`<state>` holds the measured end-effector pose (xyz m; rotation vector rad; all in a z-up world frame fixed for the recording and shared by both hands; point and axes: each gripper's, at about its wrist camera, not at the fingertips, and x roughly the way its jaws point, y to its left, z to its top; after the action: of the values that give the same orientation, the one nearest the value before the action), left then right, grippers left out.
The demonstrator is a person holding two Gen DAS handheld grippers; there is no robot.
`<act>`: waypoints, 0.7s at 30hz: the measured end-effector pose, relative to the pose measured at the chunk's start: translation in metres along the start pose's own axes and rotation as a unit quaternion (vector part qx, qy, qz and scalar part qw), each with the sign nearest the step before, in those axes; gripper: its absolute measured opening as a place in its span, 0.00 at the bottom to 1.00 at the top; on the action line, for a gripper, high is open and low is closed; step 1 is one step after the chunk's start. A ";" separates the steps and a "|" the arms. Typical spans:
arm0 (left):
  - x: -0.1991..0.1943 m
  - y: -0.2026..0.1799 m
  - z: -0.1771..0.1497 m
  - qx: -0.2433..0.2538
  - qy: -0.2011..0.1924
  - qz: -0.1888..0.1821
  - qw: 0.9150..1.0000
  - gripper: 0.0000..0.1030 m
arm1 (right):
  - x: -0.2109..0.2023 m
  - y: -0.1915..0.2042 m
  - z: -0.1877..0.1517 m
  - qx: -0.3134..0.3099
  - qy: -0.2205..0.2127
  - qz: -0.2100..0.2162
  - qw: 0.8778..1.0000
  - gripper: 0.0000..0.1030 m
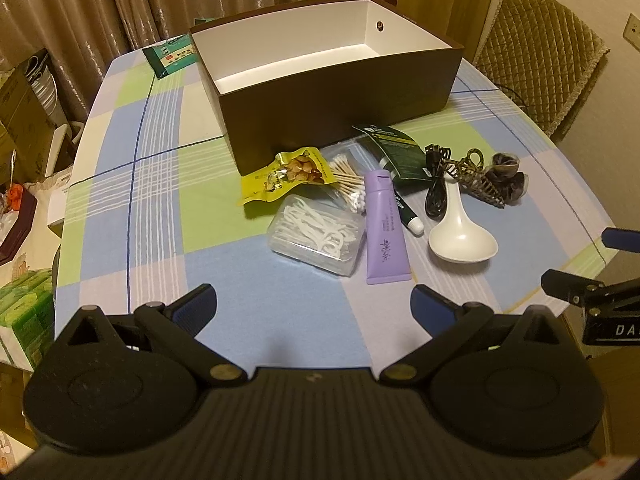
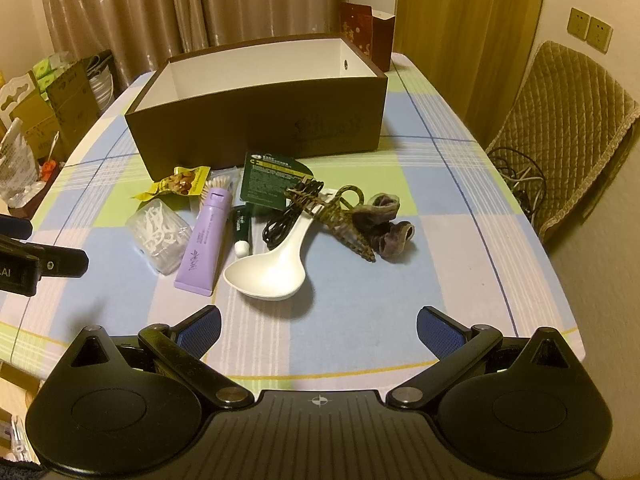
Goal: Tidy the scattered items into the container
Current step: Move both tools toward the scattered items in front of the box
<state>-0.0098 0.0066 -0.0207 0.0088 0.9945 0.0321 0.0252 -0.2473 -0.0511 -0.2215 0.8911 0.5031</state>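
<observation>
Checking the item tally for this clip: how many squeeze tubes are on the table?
2. The purple tube lies beside the floss pick box; a dark green tube lies right of it, partly under the green packet.

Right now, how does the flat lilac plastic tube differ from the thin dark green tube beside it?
The lilac plastic tube is wide and flat; the dark green tube is much narrower. The lilac tube's cap is lilac and points toward the brown box; the green tube's cap is white and points away from it. Both lie flat on the checked tablecloth, side by side.
</observation>
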 end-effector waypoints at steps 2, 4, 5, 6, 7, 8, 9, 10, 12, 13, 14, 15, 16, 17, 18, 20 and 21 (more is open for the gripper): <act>0.000 -0.001 0.001 0.001 -0.001 0.002 1.000 0.99 | 0.000 0.000 0.000 0.000 0.000 0.000 1.000 0.98; 0.001 -0.002 0.003 0.004 0.000 -0.001 1.000 0.99 | 0.001 -0.002 0.001 0.002 0.002 0.000 1.000 0.98; 0.001 -0.002 0.003 0.004 0.000 -0.001 1.000 0.99 | 0.002 -0.004 0.001 0.004 0.004 0.000 1.000 0.98; 0.001 -0.002 0.003 0.004 0.000 -0.001 1.000 0.99 | 0.002 -0.006 0.001 0.008 0.007 0.000 1.000 0.98; 0.001 -0.002 0.003 0.004 0.000 0.000 1.000 0.99 | 0.003 -0.008 0.001 0.012 0.010 0.002 1.000 0.98; 0.002 -0.002 0.003 0.005 0.001 0.000 1.000 0.99 | 0.003 -0.011 0.001 0.016 0.011 0.004 1.000 0.98; 0.003 -0.003 0.002 0.006 0.002 0.000 1.000 0.99 | 0.003 -0.012 0.002 0.018 0.011 0.005 1.000 0.98; 0.004 -0.003 0.002 0.006 0.003 0.001 1.000 0.99 | 0.003 -0.013 0.002 0.020 0.011 0.006 1.000 0.98; 0.007 -0.002 0.002 0.005 0.006 0.002 1.000 0.99 | 0.004 -0.015 0.002 0.020 0.011 0.007 1.000 0.98; 0.008 -0.001 0.001 0.005 0.007 0.002 1.000 0.99 | 0.004 -0.016 0.002 0.020 0.011 0.006 1.000 0.98; 0.009 -0.001 0.001 0.005 0.008 0.003 1.000 0.99 | 0.004 -0.017 0.002 0.020 0.012 0.007 1.000 0.98; 0.010 0.000 0.002 0.005 0.009 0.003 1.000 0.99 | 0.005 -0.017 0.002 0.020 0.012 0.008 1.000 0.98; 0.012 0.000 0.002 0.005 0.010 0.002 1.000 0.99 | 0.006 -0.018 0.002 0.019 0.013 0.009 1.000 0.98; 0.013 0.001 0.002 0.006 0.010 0.001 1.000 0.99 | 0.007 -0.019 0.003 0.019 0.014 0.010 1.000 0.98; 0.014 0.001 0.003 0.007 0.010 -0.001 1.000 0.99 | 0.008 -0.020 0.003 0.018 0.014 0.011 1.000 0.98; 0.015 0.001 0.003 0.011 0.007 -0.008 1.000 0.99 | 0.010 -0.022 0.004 0.015 0.015 0.013 1.000 0.98; 0.016 0.001 0.004 0.015 0.004 -0.013 1.000 0.99 | 0.011 -0.023 0.004 0.015 0.017 0.013 1.000 0.98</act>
<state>0.0025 0.0085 -0.0319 0.0227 1.0033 -0.0063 0.0454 -0.2619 -0.0579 -0.1925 0.9341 0.5116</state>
